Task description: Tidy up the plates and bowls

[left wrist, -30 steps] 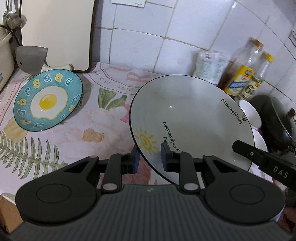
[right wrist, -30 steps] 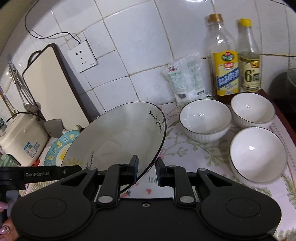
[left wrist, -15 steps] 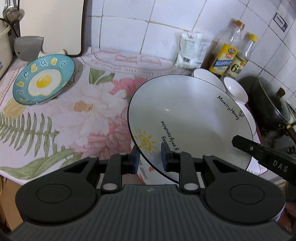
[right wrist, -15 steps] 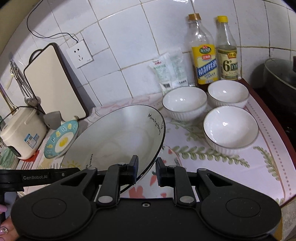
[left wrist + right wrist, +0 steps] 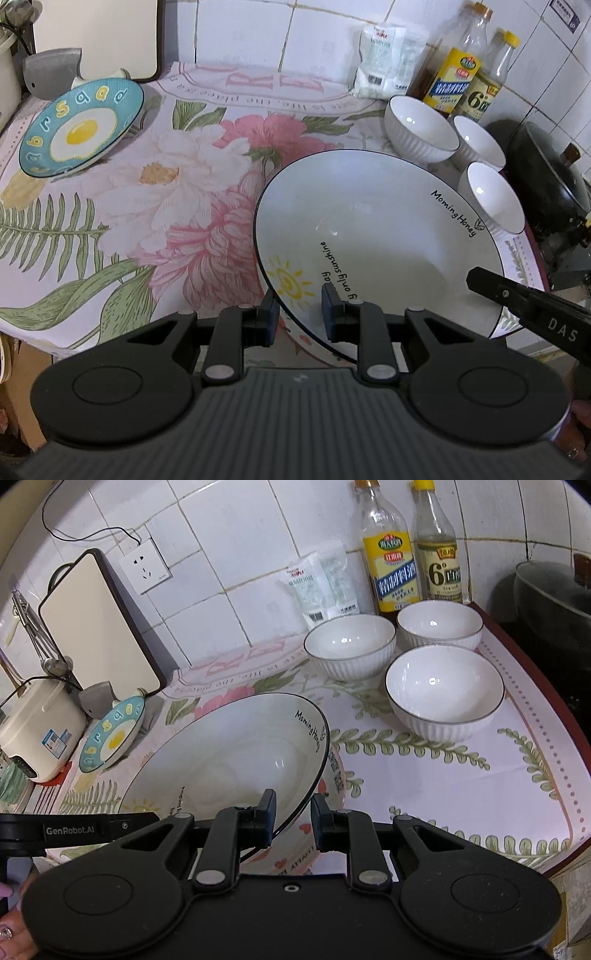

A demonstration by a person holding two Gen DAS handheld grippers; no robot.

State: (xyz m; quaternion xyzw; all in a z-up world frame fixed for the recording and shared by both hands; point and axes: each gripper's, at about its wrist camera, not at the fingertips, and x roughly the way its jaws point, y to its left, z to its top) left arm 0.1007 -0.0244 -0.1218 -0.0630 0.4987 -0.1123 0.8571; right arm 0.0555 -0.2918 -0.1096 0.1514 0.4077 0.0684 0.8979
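Observation:
A big white plate (image 5: 380,243) with a black rim, a sun drawing and "Morning Honey" lettering is held above the floral tablecloth. My left gripper (image 5: 297,314) is shut on its near-left rim. My right gripper (image 5: 293,818) is shut on its near-right rim; the plate also shows in the right wrist view (image 5: 236,760). A blue plate with a fried-egg picture (image 5: 79,127) lies at the far left. Three white ribbed bowls (image 5: 443,690) stand together at the back right.
Two sauce bottles (image 5: 391,554) and a white packet (image 5: 321,587) stand against the tiled wall behind the bowls. A cutting board (image 5: 96,624) leans on the wall at left, next to a rice cooker (image 5: 40,723). A dark wok (image 5: 550,177) sits at far right.
Both grippers have drawn back toward the front of the table with the big plate. More of the tablecloth and all three bowls have come into view.

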